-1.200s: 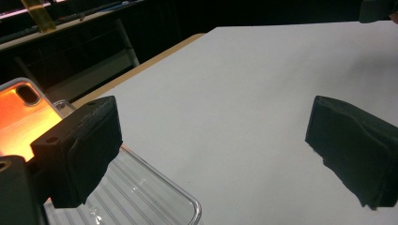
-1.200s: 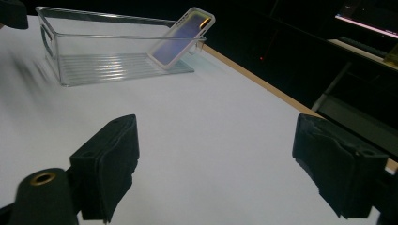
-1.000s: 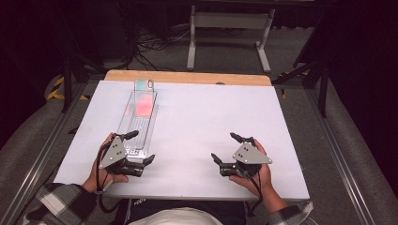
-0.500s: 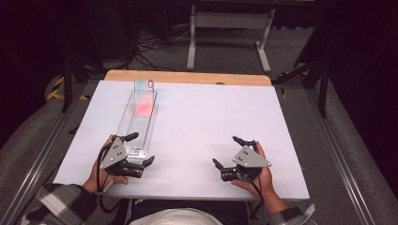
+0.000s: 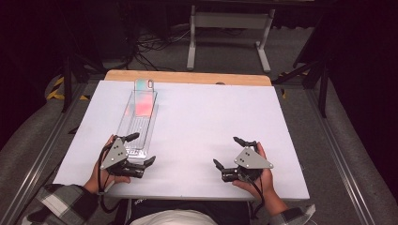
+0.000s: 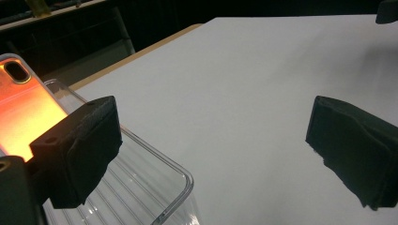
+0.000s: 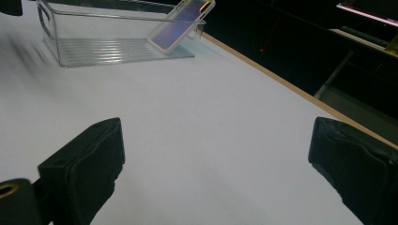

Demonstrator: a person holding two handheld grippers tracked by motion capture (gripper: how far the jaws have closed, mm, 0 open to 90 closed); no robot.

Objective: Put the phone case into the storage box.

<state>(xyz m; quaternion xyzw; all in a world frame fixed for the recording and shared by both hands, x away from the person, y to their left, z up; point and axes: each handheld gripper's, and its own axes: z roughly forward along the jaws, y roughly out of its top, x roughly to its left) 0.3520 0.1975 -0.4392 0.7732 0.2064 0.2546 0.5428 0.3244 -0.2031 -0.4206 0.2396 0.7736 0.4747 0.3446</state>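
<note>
The phone (image 5: 144,101) leans tilted in the far end of a clear tray (image 5: 136,129), just beyond the left gripper (image 5: 139,149). Right gripper (image 5: 228,152) sits well apart. Both spread wide, nothing between the jaws; the right's just been opening.

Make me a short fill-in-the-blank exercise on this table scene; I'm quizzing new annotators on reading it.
1. The phone leans inside a clear plastic ____.
2. The tray lies nearest the ____ claw.
3. The right claw has its jaws ____, with nothing between them.
4. The table's white surface ends at a ____ edge on the far side.

Missing words: tray; left; open; wooden
</note>
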